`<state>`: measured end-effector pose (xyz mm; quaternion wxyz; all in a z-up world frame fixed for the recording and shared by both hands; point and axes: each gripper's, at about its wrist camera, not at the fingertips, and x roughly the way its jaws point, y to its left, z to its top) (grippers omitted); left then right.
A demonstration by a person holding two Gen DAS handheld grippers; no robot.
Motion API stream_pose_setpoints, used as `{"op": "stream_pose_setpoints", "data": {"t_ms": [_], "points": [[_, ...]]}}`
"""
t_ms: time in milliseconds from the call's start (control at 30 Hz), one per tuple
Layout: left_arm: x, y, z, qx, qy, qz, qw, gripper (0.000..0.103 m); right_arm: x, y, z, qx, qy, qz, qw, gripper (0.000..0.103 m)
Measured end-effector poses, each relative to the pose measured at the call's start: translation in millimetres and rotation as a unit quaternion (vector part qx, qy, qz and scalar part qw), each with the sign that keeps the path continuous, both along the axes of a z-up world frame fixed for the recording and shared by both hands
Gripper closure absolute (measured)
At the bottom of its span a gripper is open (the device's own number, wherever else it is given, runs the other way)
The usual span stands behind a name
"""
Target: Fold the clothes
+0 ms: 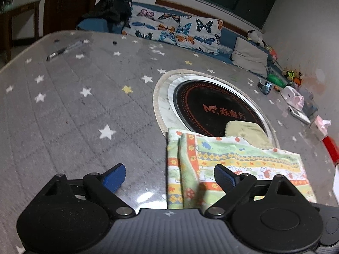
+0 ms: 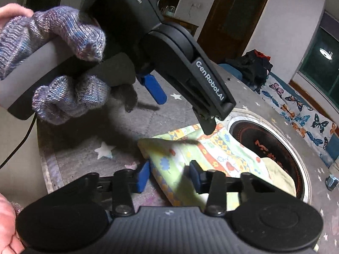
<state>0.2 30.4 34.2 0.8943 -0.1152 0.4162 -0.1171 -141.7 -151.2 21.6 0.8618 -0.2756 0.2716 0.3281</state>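
Left gripper (image 1: 169,177) sits low over the grey star-print table cover (image 1: 74,110), fingers spread wide, nothing held. Its right blue pad (image 1: 224,178) hangs over the near part of the folded patterned cloth (image 1: 233,163); can't tell if it touches. Left pad is over bare cover, clear of the cloth.

Right gripper (image 2: 169,174) also spread, about half as wide. Cloth's near folded corner (image 2: 169,165) lies in the gap between its pads, not clamped; contact unclear. In the right wrist view the left gripper comes in from above, one black fingertip (image 2: 208,127) at the cloth's far edge, its other blue finger (image 2: 155,92) off over the cover. Gloved left hand (image 2: 70,69) grips that handle.

Cloth is folded, multi-layer, green/orange/yellow print, with a plain beige piece (image 1: 250,134) at its far end overlapping the round black cooktop inset (image 1: 211,110).

Readable text: "GenRobot.AI" on the left gripper's arm (image 2: 209,82), "DAS" plus partial "Data Acquisition System" on the body. Cooktop has an orange "Mr." logo followed by Chinese characters.

Farther back: butterfly-print cushion (image 1: 175,29) and a dark clothes pile (image 1: 114,6).
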Motion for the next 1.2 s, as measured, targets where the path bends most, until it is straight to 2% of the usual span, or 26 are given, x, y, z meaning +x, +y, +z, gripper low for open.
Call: {"op": "stream_pose_setpoints", "data": {"t_ms": [200, 467, 567, 667, 733, 800, 900, 1033, 1200], "points": [[3.1, 6.0, -3.5, -0.073, 0.038, 0.019, 0.9964, 0.01, 3.1, -7.4, 10.0, 0.04, 0.02, -0.014, 0.999, 0.086], [10.3, 3.8, -8.0, -0.139, 0.078, 0.032, 0.9866, 0.012, 5.8, -30.4, 31.6, 0.097, 0.026, -0.038, 0.994, 0.09], [13.1, -1.3, -10.5, -0.157, 0.09, 0.025, 0.9832, 0.025, 4.6, -40.0, 37.0, 0.113, 0.025, -0.043, 0.992, 0.091], [16.3, -4.8, -14.6, -0.172, 0.103, 0.022, 0.9794, 0.047, 4.8, -47.0, 40.5, 0.122, 0.024, -0.046, 0.991, 0.091], [18.4, -6.6, -18.0, -0.179, 0.11, 0.021, 0.9775, 0.067, 8.6, -52.9, 42.1, 0.127, 0.03, -0.047, 0.99, 0.091], [20.3, -8.4, -21.6, -0.18, 0.112, 0.021, 0.977, 0.078, 9.8, -53.1, 41.1, 0.128, 0.034, -0.045, 0.99, 0.091], [21.2, -10.0, -23.9, -0.177, 0.11, 0.02, 0.9777, 0.085, 13.3, -54.6, 37.9, 0.134, 0.044, -0.045, 0.989, 0.088], [21.4, -9.8, -24.9, -0.176, 0.109, 0.018, 0.9782, 0.085, 16.0, -71.7, 38.0, 0.153, 0.055, -0.065, 0.985, 0.08], [21.6, -9.4, -25.2, -0.175, 0.107, 0.017, 0.9785, 0.085, 16.8, -108.8, 33.0, 0.168, 0.06, -0.136, 0.975, 0.074]]}}
